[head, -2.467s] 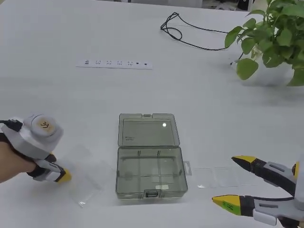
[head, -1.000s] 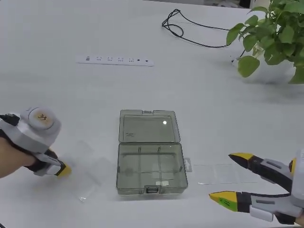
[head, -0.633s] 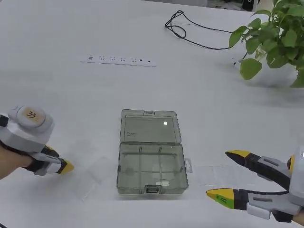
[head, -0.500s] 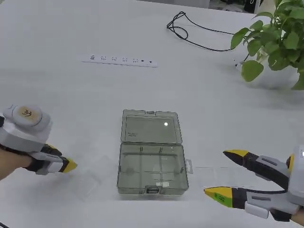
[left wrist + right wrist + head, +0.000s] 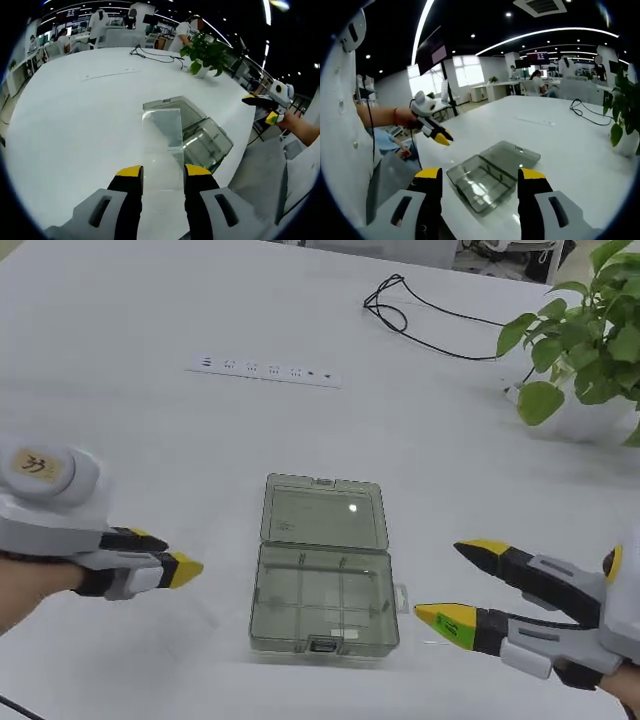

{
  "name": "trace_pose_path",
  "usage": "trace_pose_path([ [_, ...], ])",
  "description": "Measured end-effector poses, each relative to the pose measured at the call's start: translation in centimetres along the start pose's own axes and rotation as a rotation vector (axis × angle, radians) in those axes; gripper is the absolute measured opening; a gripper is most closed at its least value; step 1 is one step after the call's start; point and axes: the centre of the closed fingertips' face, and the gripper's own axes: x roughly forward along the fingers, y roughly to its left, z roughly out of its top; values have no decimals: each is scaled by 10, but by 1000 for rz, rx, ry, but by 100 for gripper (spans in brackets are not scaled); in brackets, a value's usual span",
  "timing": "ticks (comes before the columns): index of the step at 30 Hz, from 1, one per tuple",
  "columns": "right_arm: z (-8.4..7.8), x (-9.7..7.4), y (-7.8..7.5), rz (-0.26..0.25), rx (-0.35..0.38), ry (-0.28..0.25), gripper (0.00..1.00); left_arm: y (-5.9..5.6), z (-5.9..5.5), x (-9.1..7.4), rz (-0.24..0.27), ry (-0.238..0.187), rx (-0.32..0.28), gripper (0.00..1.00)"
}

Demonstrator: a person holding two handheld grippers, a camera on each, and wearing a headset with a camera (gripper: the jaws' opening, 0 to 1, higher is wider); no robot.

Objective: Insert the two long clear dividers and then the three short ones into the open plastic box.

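Nearest the person, the left gripper [image 5: 164, 171] has its yellow-tipped jaws closed in on the side edges of a clear flat plastic divider [image 5: 162, 132], which stands up between them above the white table [image 5: 150, 460]. The right gripper [image 5: 462, 583] hovers with its jaws spread wide and nothing between them. Between the two grippers sits the open smoky-grey transparent plastic box [image 5: 325, 580], lid laid back flat. Farther off lie a white power strip [image 5: 265, 370], a coiled black cable [image 5: 420, 315] and a green leafy potted plant [image 5: 585, 330].
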Motion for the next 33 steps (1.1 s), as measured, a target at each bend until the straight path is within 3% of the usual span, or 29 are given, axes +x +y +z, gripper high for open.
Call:
trace_pose_path([
  [9,28,16,11,2,90,-67,53,-41,22,0,-77,-113,-54,30],
  [13,38,23,17,0,110,-85,50,-56,28,1,-101,-141,-54,30],
  [23,43,40,32,-6,151,-69,39,-93,44,5,-157,-208,-45,30],
  [33,36,55,43,-13,203,-50,28,-115,50,9,-191,-214,9,30],
])
